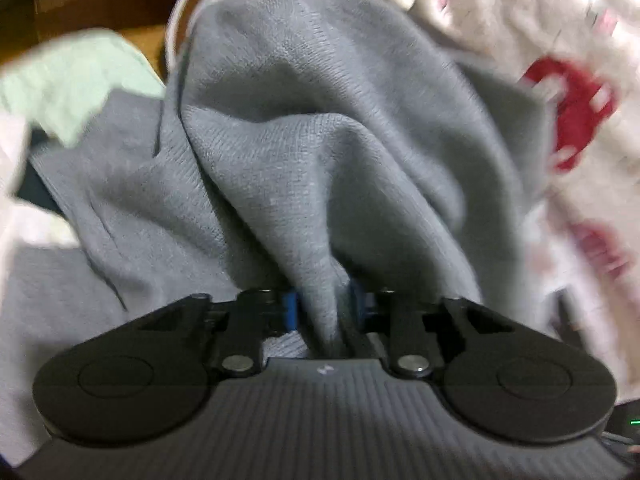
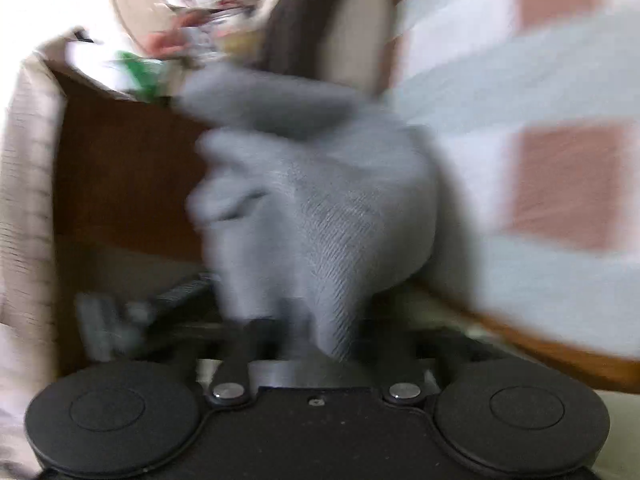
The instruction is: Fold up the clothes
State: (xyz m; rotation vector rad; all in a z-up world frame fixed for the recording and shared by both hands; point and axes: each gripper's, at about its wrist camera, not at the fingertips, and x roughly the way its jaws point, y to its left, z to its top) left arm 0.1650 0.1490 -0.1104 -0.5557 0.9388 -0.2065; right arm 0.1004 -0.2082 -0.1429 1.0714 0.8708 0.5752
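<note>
A grey knitted garment (image 1: 288, 128) fills the left wrist view and bunches down into my left gripper (image 1: 326, 308), which is shut on a fold of it. In the right wrist view the same grey garment (image 2: 320, 200) hangs in a blurred bundle from my right gripper (image 2: 320, 340), which is shut on another part of it. The fingertips of both grippers are hidden by the cloth.
A white cloth with red print (image 1: 572, 112) lies to the right and a pale green cloth (image 1: 72, 84) to the left. A wooden surface (image 2: 128, 168), a white and pink checked cover (image 2: 540, 128) and a beige rim (image 1: 180, 12) are around.
</note>
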